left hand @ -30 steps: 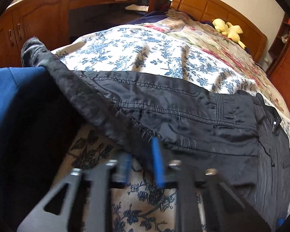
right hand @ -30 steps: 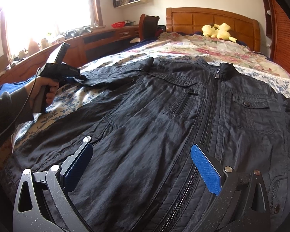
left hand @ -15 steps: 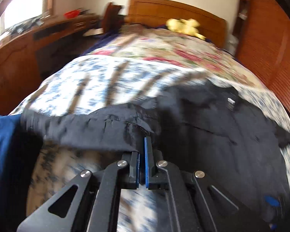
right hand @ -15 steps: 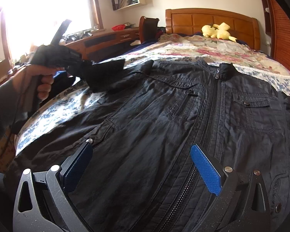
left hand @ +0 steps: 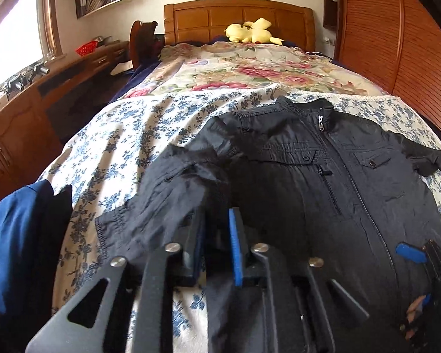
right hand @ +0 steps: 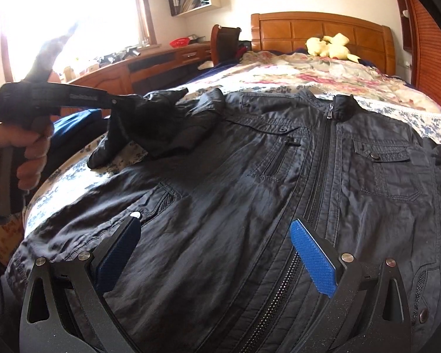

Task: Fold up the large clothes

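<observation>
A black zip-up jacket [left hand: 323, 206] lies front up on the bed, collar toward the headboard. Its left sleeve [left hand: 167, 194] is folded in toward the chest. My left gripper [left hand: 216, 229] has bunched sleeve fabric between its pads, and its jaws are opening. In the right wrist view the left gripper [right hand: 114, 103], held by a hand [right hand: 29, 153], keeps the sleeve [right hand: 161, 123] raised, with the cuff drooping onto the sheet. My right gripper [right hand: 214, 247] stands open low over the jacket [right hand: 250, 176] beside the zipper, nothing between its fingers.
The blue-flowered sheet [left hand: 132, 135] covers the near bed, with a floral quilt and a yellow plush toy [left hand: 250, 32] by the headboard. A blue garment [left hand: 11, 235] hangs at the left edge. A wooden desk [left hand: 58, 88] runs along the left, a wardrobe [left hand: 397, 44] along the right.
My left gripper shut on the sleeve, lifted it and carried it rightward over the jacket's chest. Its pads now stand slightly apart. The right gripper has not moved.
</observation>
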Motion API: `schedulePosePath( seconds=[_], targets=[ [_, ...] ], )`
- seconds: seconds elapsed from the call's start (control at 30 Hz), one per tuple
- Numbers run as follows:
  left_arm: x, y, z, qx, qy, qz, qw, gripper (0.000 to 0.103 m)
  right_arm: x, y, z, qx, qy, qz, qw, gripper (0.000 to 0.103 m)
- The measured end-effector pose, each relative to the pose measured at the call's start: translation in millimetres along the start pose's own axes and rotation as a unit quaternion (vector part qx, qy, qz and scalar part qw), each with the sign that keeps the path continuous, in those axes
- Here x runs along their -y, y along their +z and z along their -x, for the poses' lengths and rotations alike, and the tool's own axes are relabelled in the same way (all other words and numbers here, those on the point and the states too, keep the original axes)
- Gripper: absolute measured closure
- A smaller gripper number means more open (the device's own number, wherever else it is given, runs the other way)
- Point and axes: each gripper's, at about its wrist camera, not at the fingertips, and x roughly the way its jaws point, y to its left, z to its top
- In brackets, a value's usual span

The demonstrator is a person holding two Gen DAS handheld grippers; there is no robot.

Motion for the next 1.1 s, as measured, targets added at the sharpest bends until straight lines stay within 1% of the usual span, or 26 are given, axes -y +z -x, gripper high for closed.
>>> schedulePosePath(
  seconds=[0.1, 0.2, 0.23, 0.27, 0.3, 0.33, 0.4, 0.47, 0.57, 0.67, 0.8, 1.03, 1.1],
  targets=[
    [-3.3, -5.4, 12.9, 0.009, -0.004, -0.01, 0.9999, 0.071, -0.3, 0.2, -1.2, -0.001, -0.001, 0.0, 1.0, 0.0],
    [-11.5, -8.6, 17.7, 0.016, 0.005, -0.016, 0.9997, 0.064, -0.4, 0.2, -1.5, -0.003, -0.001, 0.001, 1.0, 0.0],
    [-19.3, -10.3, 17.3, 0.015, 0.005, -0.012, 0.9998, 0.062, -0.7, 0.1, -1.5, -0.003, -0.002, 0.001, 1.0, 0.0],
    [-24.5, -11.1, 15.5, 0.013, 0.006, -0.007, 0.9999, 0.058, -0.7, 0.3, -1.8, -0.003, -0.001, 0.001, 1.0, 0.0],
    [-31.8, -13.0, 13.2, 0.01, 0.007, 0.001, 0.9999, 0.051, -1.0, 0.1, -1.8, -0.003, -0.002, 0.001, 1.0, 0.0],
    [-42.6, -15.6, 9.0, 0.006, 0.011, 0.013, 0.9998, 0.048, -0.8, 0.2, -1.8, -0.003, -0.001, 0.001, 1.0, 0.0],
    [-54.2, -20.0, 0.5, 0.0, 0.021, 0.024, 0.9995, 0.048, -1.0, 0.1, -1.4, -0.003, -0.001, 0.001, 1.0, 0.0],
    [-70.4, -27.9, -14.3, -0.014, 0.035, 0.035, 0.9987, 0.048, -1.2, 0.0, -1.2, -0.003, -0.001, 0.001, 1.0, 0.0],
    [-89.2, -40.7, -36.6, -0.041, 0.038, 0.058, 0.9967, 0.048, -1.3, 0.3, -1.4, -0.003, -0.001, 0.001, 1.0, 0.0],
    [-100.8, -52.5, -52.5, -0.06, 0.047, 0.073, 0.9945, 0.048, -1.4, 0.1, -1.3, -0.004, -0.001, 0.002, 1.0, 0.0],
    [-110.8, -63.3, -67.7, -0.082, 0.046, 0.092, 0.9913, 0.047, -1.6, 0.1, -1.3, -0.004, -0.002, 0.001, 1.0, 0.0],
    [-117.6, -69.6, -83.9, -0.105, 0.043, 0.117, 0.9866, 0.047, -1.8, 0.3, -1.9, -0.005, -0.003, 0.002, 1.0, 0.0],
    [-117.0, -69.6, -84.2, -0.106, 0.044, 0.116, 0.9866, 0.048, -1.4, 0.5, -1.3, -0.004, -0.004, 0.001, 1.0, 0.0]
  ],
)
